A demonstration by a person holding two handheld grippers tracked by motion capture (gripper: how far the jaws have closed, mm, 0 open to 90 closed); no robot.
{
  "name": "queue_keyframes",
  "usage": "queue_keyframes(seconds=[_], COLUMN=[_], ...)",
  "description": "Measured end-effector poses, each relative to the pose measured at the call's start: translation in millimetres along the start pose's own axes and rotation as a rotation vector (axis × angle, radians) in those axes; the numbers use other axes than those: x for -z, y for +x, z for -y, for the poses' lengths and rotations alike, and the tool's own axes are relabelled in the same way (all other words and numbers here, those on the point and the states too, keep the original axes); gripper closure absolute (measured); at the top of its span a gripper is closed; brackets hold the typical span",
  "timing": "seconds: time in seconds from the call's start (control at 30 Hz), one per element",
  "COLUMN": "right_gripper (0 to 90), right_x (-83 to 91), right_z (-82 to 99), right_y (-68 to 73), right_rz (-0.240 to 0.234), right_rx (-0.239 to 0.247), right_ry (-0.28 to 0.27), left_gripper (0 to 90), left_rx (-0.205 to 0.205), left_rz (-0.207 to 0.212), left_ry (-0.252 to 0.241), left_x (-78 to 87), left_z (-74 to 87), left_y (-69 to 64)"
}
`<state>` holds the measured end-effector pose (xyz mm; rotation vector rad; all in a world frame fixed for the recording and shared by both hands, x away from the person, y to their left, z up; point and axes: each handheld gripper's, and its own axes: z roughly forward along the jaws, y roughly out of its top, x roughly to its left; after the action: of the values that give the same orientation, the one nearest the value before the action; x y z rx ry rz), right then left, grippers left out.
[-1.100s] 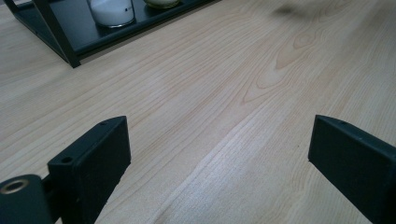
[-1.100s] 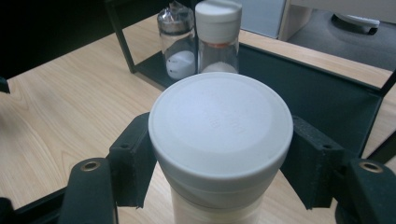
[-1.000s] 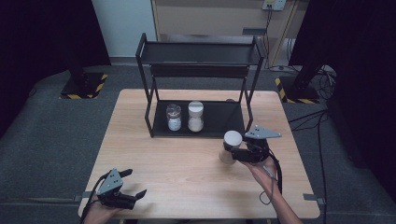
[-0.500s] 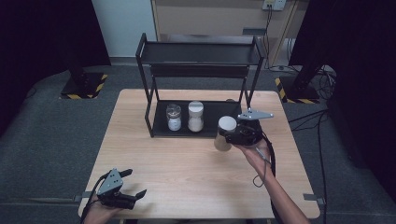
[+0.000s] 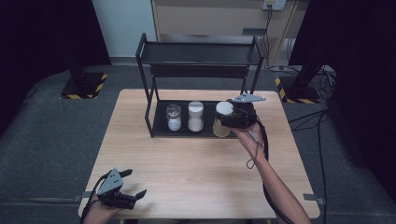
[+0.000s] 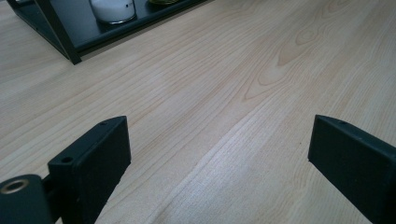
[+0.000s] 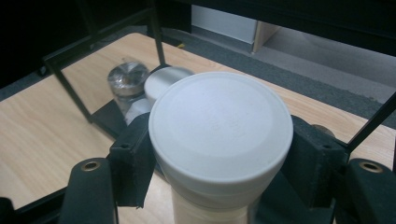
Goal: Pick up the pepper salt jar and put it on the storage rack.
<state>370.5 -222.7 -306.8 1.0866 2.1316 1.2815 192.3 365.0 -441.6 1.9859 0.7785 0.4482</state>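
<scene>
wooden table [image 5: 196, 163], jar [image 7: 219, 135] base cut off

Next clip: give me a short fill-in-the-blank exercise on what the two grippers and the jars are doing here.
1. The right gripper is shut on a clear jar with a ____ lid.
2. On the bottom tray of the black metal two-tier rack already stand ____ jars.
3. The left gripper, near the wooden table's front edge, has its jaws ____.
4. Between the left gripper's jaws lies only bare ____.

Missing words: white; two; open; table
</scene>
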Motion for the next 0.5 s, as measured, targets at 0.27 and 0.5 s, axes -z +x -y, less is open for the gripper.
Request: queue_keyframes(seconds=[0.27,0.5], right_gripper=[33.4,33.4], right_x=[-20.3,-37.2], right_z=[0.2,-0.5], right_y=[-7.7,-7.5], right_rz=[0.035,0.082], right_rx=[-0.033,-0.03], right_ry=[-0.001,0.009], left_gripper=[4.7,4.6], left_rx=[0.004,0.003], left_rz=[-0.002,0.005], left_ry=[-0.002,-0.014], left_x=[0.6,1.2], left_z=[0.4,1.7], left_y=[0.2,1.0])
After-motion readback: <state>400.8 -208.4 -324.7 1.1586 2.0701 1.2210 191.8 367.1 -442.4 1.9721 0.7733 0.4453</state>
